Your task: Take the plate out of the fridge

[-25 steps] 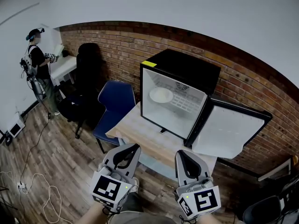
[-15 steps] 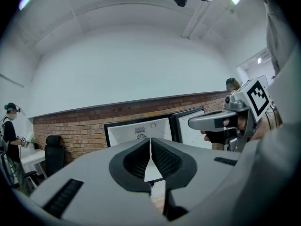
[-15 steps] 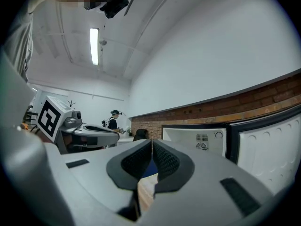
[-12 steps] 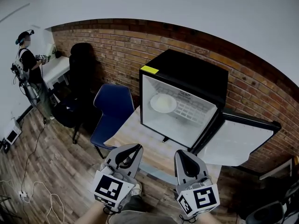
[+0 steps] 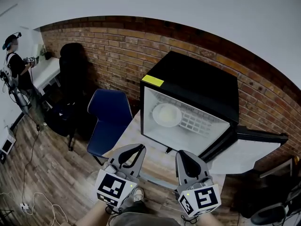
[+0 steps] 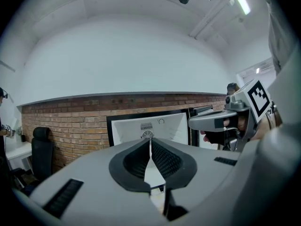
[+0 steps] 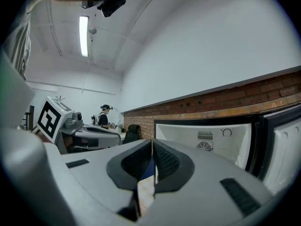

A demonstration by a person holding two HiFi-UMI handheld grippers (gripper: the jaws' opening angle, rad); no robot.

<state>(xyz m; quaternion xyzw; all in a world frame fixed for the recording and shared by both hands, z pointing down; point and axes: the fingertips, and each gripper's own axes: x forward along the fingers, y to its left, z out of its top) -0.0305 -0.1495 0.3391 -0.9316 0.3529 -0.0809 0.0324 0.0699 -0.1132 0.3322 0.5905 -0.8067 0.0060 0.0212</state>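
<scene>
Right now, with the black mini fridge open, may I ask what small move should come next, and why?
Probably open the left gripper and advance it toward the round white plate on the wire shelf of the black mini fridge. It and the right gripper are shut and empty, short of the opening, and the plate lies on the shelf's left side.

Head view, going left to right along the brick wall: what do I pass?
person → black office chair → blue chair → fridge → fridge door, swung open
</scene>
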